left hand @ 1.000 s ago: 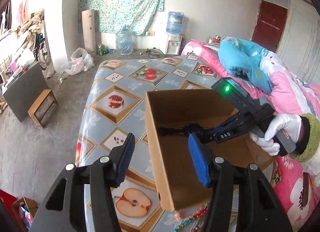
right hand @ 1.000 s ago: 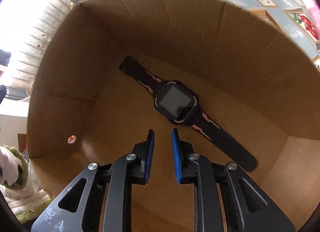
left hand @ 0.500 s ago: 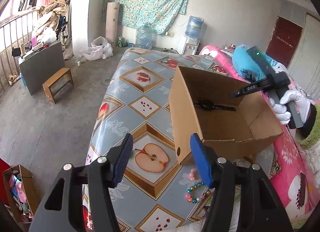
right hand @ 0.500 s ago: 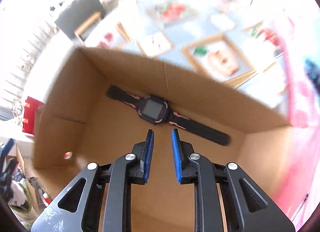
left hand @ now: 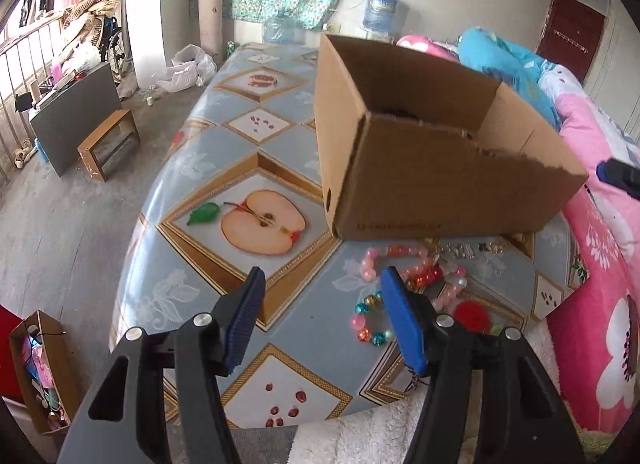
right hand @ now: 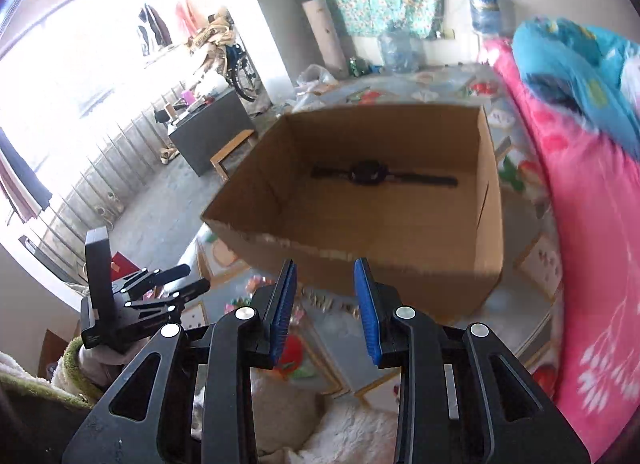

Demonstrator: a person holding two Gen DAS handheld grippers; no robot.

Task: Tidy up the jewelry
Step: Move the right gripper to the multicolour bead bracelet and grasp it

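Observation:
An open cardboard box (left hand: 432, 167) stands on the table, and a black watch (right hand: 372, 173) lies flat inside it. In front of the box lie pink and red bead bracelets (left hand: 404, 264), a multicoloured bead bracelet (left hand: 368, 316), small gold pieces (left hand: 468, 250) and a red pompom (left hand: 474, 314). My left gripper (left hand: 320, 304) hovers open just left of the beads with nothing between its fingers. My right gripper (right hand: 326, 296) is outside the box, before its near wall. Its jaws are opening and hold nothing. The left gripper (right hand: 160, 292) also shows in the right wrist view.
The table (left hand: 240, 167) has a fruit-patterned cloth, its near edge just below the jewelry. A pink flowered blanket (left hand: 600, 264) and blue pillow (left hand: 504, 59) lie to the right. On the floor at left are a wooden stool (left hand: 108, 143) and a carton (left hand: 36, 364).
The right gripper pulled back out of the box and its jaws widened; the watch stays inside. The left gripper sank toward the beads at the table's front.

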